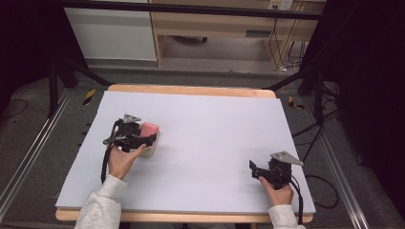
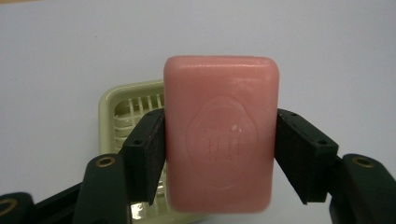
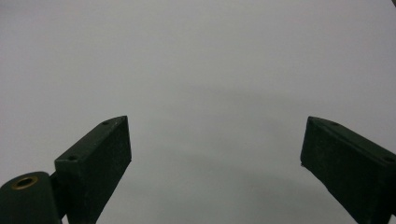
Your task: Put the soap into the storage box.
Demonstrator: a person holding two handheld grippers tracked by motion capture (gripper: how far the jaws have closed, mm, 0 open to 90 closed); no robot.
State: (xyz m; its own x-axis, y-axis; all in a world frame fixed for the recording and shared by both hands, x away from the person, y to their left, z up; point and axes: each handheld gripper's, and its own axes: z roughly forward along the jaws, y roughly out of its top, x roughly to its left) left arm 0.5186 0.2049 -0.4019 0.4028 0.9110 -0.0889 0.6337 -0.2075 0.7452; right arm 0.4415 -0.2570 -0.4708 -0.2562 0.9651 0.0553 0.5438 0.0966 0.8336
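Left gripper view gives us the clearest look: our left gripper (image 2: 219, 154) is clamped on a pink bar of soap (image 2: 220, 133), one black jaw pressed against each long side of it. The soap stands on edge between the jaws, its stamped oval face turned toward the camera. Behind and below it lies a pale green soap dish (image 2: 122, 105) with a slatted floor, resting on the white worktop (image 2: 56, 56). The bar seems to be held just above the dish, though from this angle we cannot tell whether its lower end touches the slats.

From the high view we see the left gripper (image 1: 145, 138) on the left half of the worktop (image 1: 215, 119), with the soap (image 1: 149, 129) at its tip and the dish (image 1: 152, 149) partly hidden under it. Our left hand (image 1: 122, 160) grips the handle.

Our right gripper (image 1: 253, 168) sits well apart from all this, near the right front corner of the worktop, in our right hand (image 1: 279, 193). Its own view shows its jaws spread wide over bare white surface, with nothing between them.
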